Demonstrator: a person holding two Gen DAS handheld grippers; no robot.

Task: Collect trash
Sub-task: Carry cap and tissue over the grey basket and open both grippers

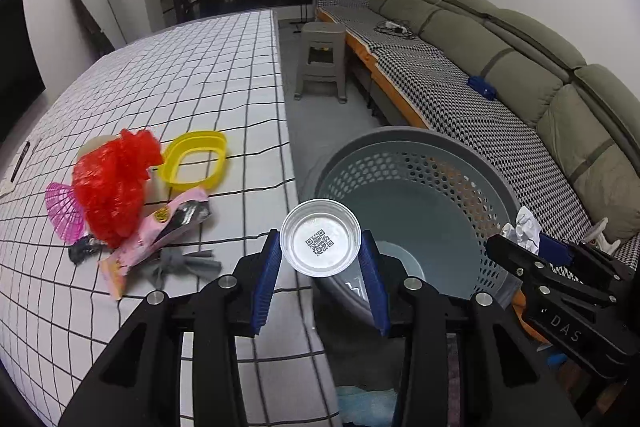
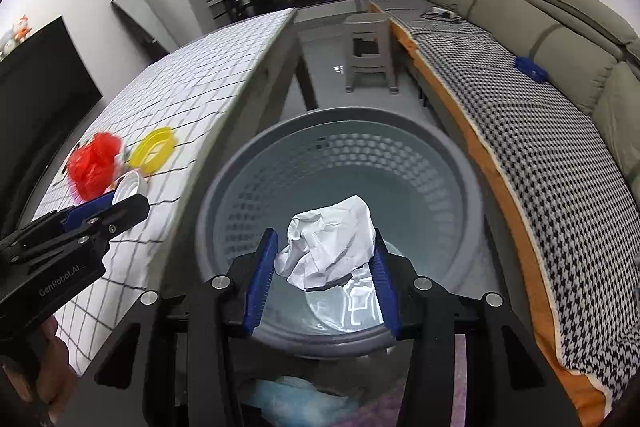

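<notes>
Right wrist view: both tongs are carrying trash over the basket.
Right tongs are pinching light crumpled paper; left tongs are gripping a stiff, slippery cup by its rim.

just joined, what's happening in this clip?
A person with a handheld gripper in each hand is clearing trash into a grey perforated basket beside the checkered table. The left gripper holds a small clear cup at the basket's rim. The right gripper holds crumpled white paper over the opening. More trash, including a red net, remains on the table.
</notes>
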